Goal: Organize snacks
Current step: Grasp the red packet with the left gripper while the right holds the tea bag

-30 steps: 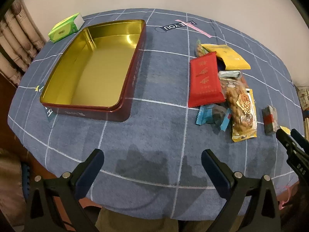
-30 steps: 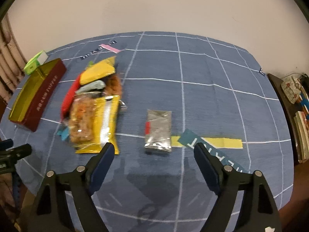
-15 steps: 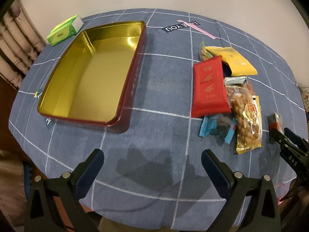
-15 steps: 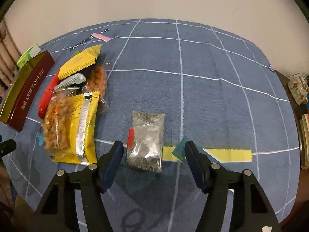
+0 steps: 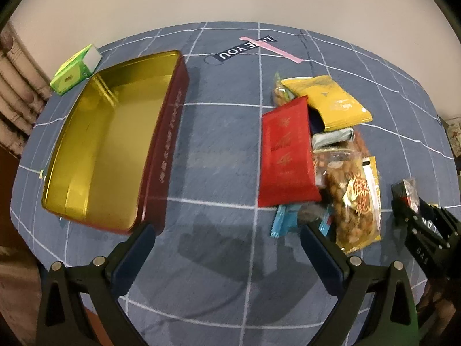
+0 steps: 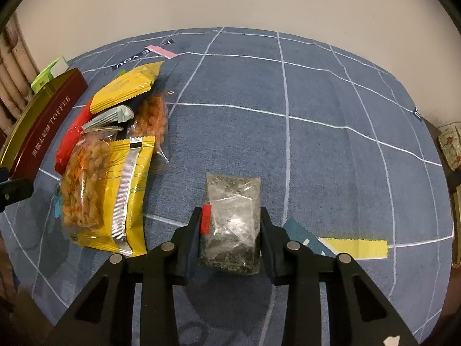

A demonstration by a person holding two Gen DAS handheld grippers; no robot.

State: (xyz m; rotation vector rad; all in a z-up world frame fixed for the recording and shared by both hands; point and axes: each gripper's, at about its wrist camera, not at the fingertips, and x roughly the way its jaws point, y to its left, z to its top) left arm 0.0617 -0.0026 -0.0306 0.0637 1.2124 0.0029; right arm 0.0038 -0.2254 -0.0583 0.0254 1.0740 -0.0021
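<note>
An open gold-lined red toffee tin [image 5: 109, 155] lies at the left of the blue checked tablecloth. A pile of snacks lies to its right: a red packet [image 5: 286, 155], a yellow packet [image 5: 331, 102] and a bag of nuts [image 5: 355, 199]. My left gripper [image 5: 227, 253] is open and empty, low over the cloth between tin and pile. My right gripper [image 6: 230, 230] has closed around a clear packet of dark snacks [image 6: 232, 216] with a red label, its fingers touching both sides. The packet lies on the cloth. It also shows in the left wrist view [image 5: 406, 190].
A green and white box [image 5: 76, 69] sits behind the tin. Small blue wrappers [image 5: 283, 219] lie at the pile's near edge. The tin [image 6: 40, 127] and the nut bag [image 6: 106, 190] also show at the left of the right wrist view. Shelves stand beyond the table's right edge.
My right gripper moved forward and down onto the clear packet and its jaws narrowed around it. My left gripper moved forward and lower toward the cloth, staying open.
</note>
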